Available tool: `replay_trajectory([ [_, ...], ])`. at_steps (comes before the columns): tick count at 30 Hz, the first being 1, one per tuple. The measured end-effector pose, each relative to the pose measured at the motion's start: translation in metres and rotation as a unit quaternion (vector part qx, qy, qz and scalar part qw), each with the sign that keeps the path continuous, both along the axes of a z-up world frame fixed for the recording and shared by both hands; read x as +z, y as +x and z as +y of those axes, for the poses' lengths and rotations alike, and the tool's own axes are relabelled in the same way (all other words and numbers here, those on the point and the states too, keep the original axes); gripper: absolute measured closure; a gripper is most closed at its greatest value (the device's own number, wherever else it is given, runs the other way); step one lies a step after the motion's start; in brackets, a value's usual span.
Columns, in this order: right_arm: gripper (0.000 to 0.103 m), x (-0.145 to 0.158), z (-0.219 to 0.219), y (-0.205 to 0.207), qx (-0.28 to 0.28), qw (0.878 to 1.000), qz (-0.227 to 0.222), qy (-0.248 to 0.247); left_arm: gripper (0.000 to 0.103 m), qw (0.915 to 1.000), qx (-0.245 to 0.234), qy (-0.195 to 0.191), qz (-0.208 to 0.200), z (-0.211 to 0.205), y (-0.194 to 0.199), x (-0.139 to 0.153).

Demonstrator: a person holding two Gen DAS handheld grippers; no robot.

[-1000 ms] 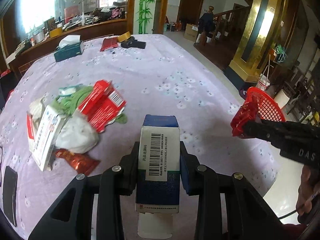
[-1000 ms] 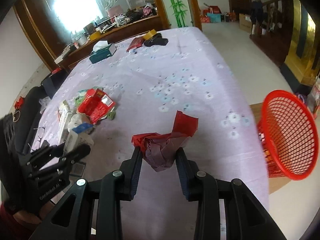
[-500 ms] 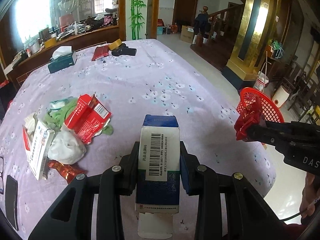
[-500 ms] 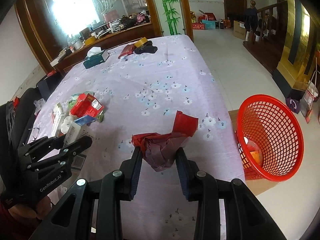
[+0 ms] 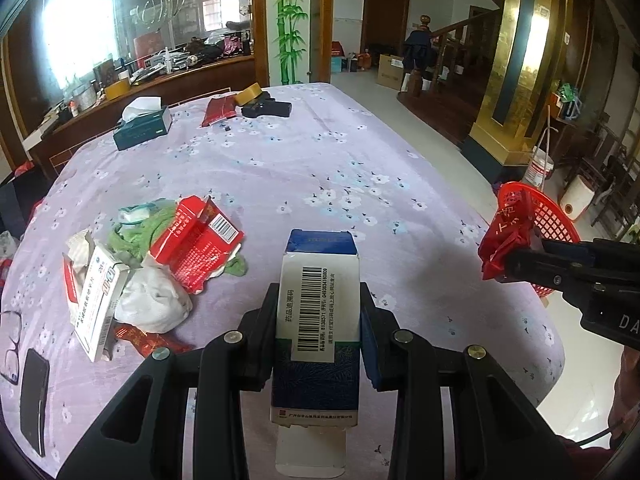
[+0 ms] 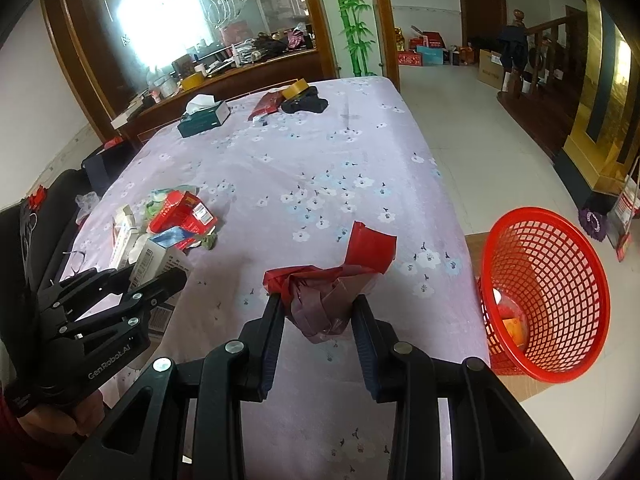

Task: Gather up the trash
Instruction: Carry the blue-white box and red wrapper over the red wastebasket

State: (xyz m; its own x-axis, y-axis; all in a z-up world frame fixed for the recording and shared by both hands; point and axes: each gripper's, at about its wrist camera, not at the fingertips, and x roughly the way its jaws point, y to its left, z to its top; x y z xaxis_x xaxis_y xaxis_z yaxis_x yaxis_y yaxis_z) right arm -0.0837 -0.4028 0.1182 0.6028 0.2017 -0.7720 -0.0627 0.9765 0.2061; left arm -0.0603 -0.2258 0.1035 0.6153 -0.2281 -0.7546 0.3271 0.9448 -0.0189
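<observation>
With left gripper [image 5: 319, 316] clamped on the box [image 5: 318, 320] and right gripper [image 6: 316, 312] pinching the red wrapper [image 6: 332, 280] above the table [image 6: 320, 168], both loads look mid-carry; next: swing right over the basket [image 6: 544, 300] by the table edge, release, then return for the pile [image 5: 160, 264].

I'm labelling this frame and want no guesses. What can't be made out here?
- Basket contents: right wrist view, mesh wall hides all but an orange patch.
- Blue-and-white box, lower sides: left wrist view, covered by the left gripper fingers.
- Trash pile, lower items: overlapped by the red carton.
- Red wrapper print: right wrist view, crumpled in the right gripper.
</observation>
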Motion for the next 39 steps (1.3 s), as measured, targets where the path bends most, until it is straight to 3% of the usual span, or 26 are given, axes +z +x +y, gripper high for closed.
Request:
replay_trajectory([
  [20,0.066,0.005,-0.013,0.000,-0.014,1.000,-0.005,0.014,0.069,0.9998,-0.014,0.014,0.004,-0.016,0.008,0.001],
  [39,0.066,0.007,-0.054,-0.012,-0.058,0.998,-0.007,0.031,0.069,0.9986,-0.048,0.020,0.001,-0.056,0.017,0.008],
])
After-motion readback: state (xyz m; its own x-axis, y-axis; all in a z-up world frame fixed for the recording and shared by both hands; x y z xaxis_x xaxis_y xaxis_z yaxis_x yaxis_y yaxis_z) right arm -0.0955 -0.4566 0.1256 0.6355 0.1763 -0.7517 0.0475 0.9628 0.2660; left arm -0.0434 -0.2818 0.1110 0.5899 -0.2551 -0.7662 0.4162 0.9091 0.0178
